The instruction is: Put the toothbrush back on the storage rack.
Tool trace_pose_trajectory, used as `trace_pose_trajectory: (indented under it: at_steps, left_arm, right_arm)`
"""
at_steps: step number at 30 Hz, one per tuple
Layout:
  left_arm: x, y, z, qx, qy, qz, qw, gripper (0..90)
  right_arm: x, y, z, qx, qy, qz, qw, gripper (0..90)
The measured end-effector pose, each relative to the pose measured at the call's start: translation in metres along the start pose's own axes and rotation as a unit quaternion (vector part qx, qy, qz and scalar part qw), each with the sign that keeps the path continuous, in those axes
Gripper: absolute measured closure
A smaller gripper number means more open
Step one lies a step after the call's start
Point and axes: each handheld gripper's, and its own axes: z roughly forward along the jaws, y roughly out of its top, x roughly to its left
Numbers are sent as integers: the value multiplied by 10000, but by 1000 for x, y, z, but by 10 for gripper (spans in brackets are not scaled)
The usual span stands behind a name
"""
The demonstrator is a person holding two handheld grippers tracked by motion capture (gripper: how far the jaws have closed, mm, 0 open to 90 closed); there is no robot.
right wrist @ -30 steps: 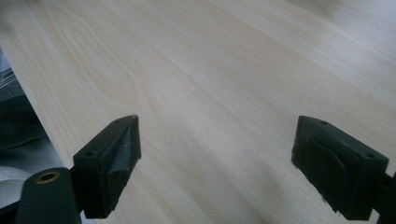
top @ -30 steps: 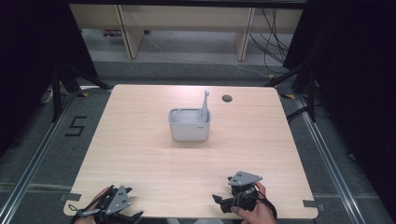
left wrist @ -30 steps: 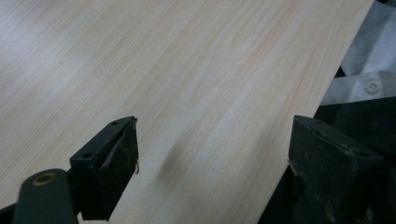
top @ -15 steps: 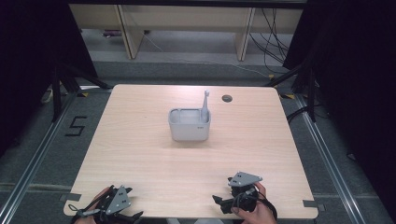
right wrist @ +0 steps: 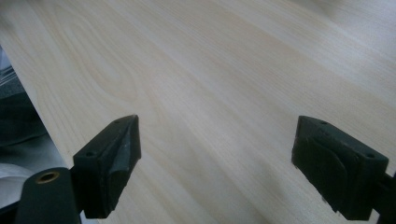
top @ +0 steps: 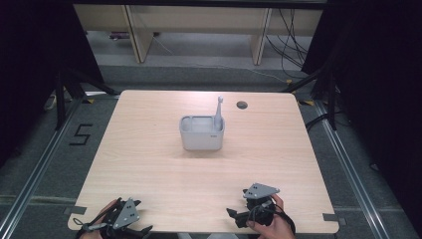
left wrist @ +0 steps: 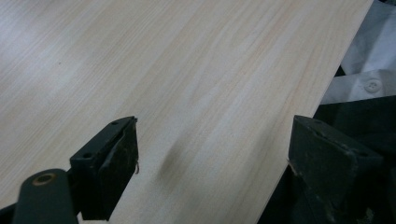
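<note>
A grey box-shaped holder (top: 201, 135) stands mid-table with a grey toothbrush-like stick (top: 219, 110) upright in its right end. My left gripper (top: 135, 230) rests at the table's front left edge, held in a hand. In the left gripper view the left gripper (left wrist: 212, 154) is open, its jaws wide apart over bare wood at the table's edge. My right gripper (top: 240, 217) lies at the front right, in a hand, pointing left. The right gripper (right wrist: 215, 154) is open over bare wood, with nothing between its jaws.
The light wooden table (top: 149, 164) has a round cable hole (top: 242, 105) at the back right. White cloth with a button (left wrist: 369, 84) shows past the table edge. Shelving legs and cables (top: 288, 45) stand on the floor behind the table.
</note>
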Motion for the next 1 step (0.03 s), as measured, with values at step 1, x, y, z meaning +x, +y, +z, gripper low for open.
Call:
trace_pose_trajectory:
  at_steps: [1]
  left_arm:
    - [0,0,0,-3,0,-1,10000,158]
  right_arm:
    - [1,0,-1,40,-26,49,10000,162]
